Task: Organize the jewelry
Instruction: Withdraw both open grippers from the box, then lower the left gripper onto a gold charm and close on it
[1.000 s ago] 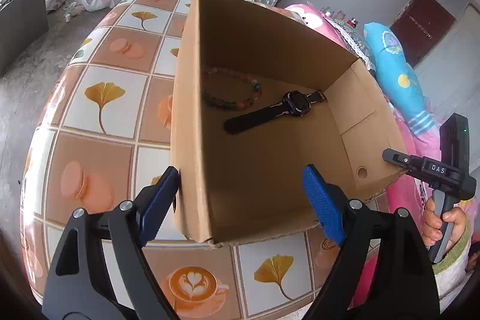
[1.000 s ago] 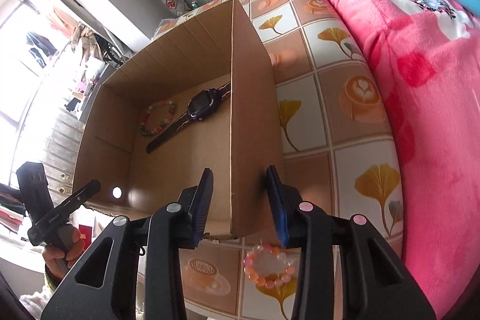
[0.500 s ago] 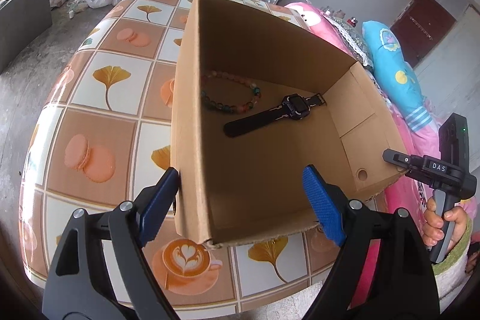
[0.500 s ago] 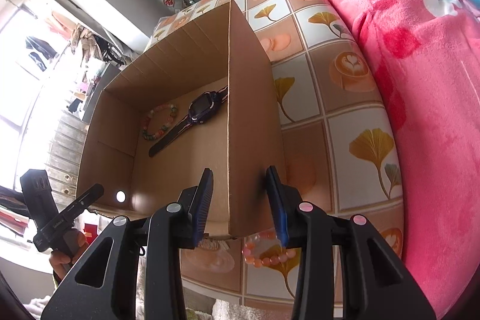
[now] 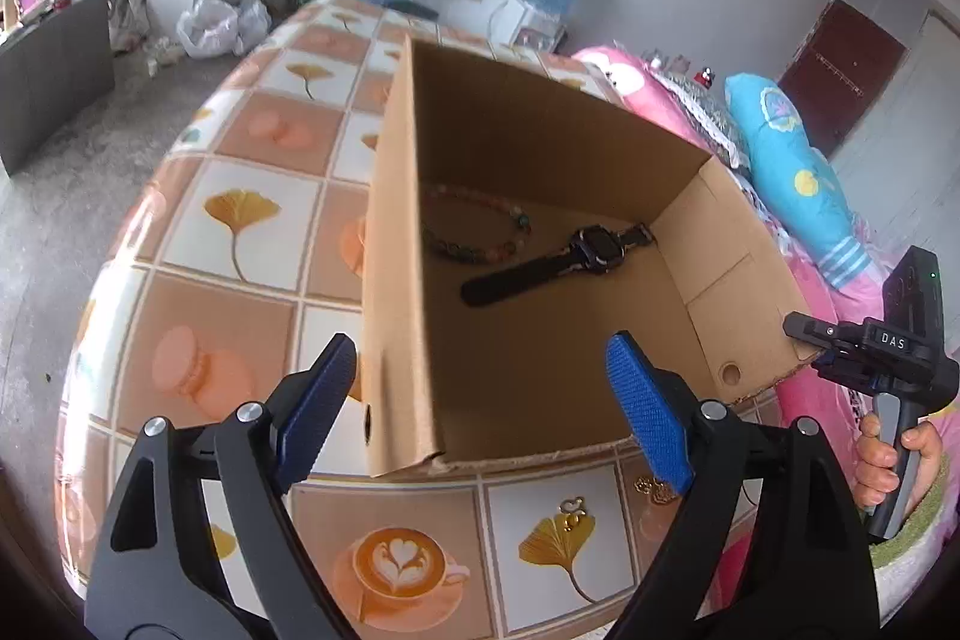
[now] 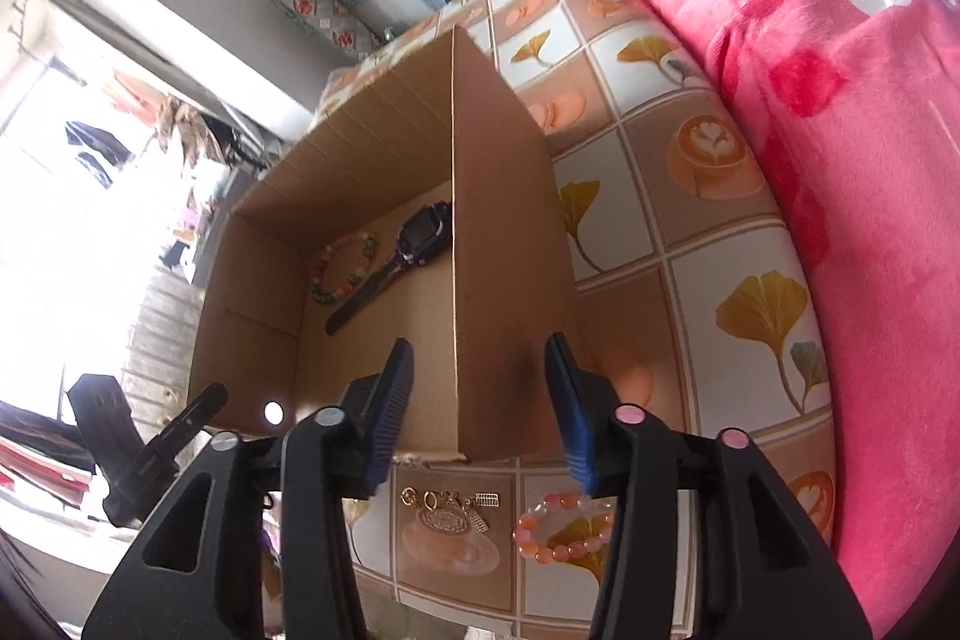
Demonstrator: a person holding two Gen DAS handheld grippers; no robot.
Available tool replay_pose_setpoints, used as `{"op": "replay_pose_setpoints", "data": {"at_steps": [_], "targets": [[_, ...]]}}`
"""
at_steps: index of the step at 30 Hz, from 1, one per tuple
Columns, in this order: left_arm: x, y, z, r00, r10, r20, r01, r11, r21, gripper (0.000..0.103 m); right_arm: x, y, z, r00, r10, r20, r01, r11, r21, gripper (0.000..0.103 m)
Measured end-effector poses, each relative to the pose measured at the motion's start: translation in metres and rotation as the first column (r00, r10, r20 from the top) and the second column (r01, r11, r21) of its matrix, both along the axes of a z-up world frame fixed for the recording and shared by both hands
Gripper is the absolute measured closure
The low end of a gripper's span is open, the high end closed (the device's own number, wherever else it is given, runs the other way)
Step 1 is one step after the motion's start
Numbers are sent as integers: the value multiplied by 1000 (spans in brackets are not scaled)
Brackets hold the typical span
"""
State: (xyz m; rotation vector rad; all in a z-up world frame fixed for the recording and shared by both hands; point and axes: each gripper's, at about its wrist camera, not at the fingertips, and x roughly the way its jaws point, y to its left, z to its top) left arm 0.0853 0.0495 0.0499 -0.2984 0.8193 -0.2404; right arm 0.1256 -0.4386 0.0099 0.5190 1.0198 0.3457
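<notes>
An open cardboard box [image 5: 396, 280] stands on the tiled tablecloth. Inside lie a multicoloured bead bracelet [image 5: 480, 255] and a dark watch [image 5: 594, 247], also seen as bracelet [image 6: 327, 297] and watch [image 6: 420, 235]. My left gripper [image 5: 480, 400] is open wide, straddling the box's near left corner without touching it. My right gripper [image 6: 480, 394] has the box's right wall [image 6: 498, 232] between its fingers; its jaws are opening and the pads stand off the cardboard. A pink bead bracelet [image 6: 546, 553] and a gold charm chain [image 6: 450, 511] lie on the table in front of the box.
A pink floral blanket [image 6: 840, 160] borders the table on the right. A hand holds the right gripper [image 5: 864, 346] past the box's right corner. The table's near edge runs just below the loose jewelry. A gold charm [image 5: 570, 511] lies near the front edge.
The right gripper's jaws have widened around the box wall. Both views have shifted so that more table in front of the box shows, bringing the pink bracelet and gold chain into full view.
</notes>
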Motion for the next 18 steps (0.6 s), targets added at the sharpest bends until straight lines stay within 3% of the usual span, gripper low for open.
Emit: {"op": "replay_pose_setpoints", "data": {"at_steps": [4, 7, 12, 18], "targets": [[-41, 21, 19, 987, 79, 142, -81, 997, 6, 20, -36, -5, 13, 993, -60, 102, 68, 995, -76, 53], [-73, 32, 22, 980, 87, 179, -89, 996, 3, 20, -70, -1, 19, 984, -63, 169, 86, 987, -133, 51], [-115, 25, 6, 989, 33, 145, -41, 998, 53, 20, -117, 26, 14, 974, 12, 227, 38, 976, -215, 51], [-129, -19, -23, 991, -74, 111, 59, 989, 133, 20, -140, 74, -22, 970, 147, 192, -97, 964, -247, 51]]}}
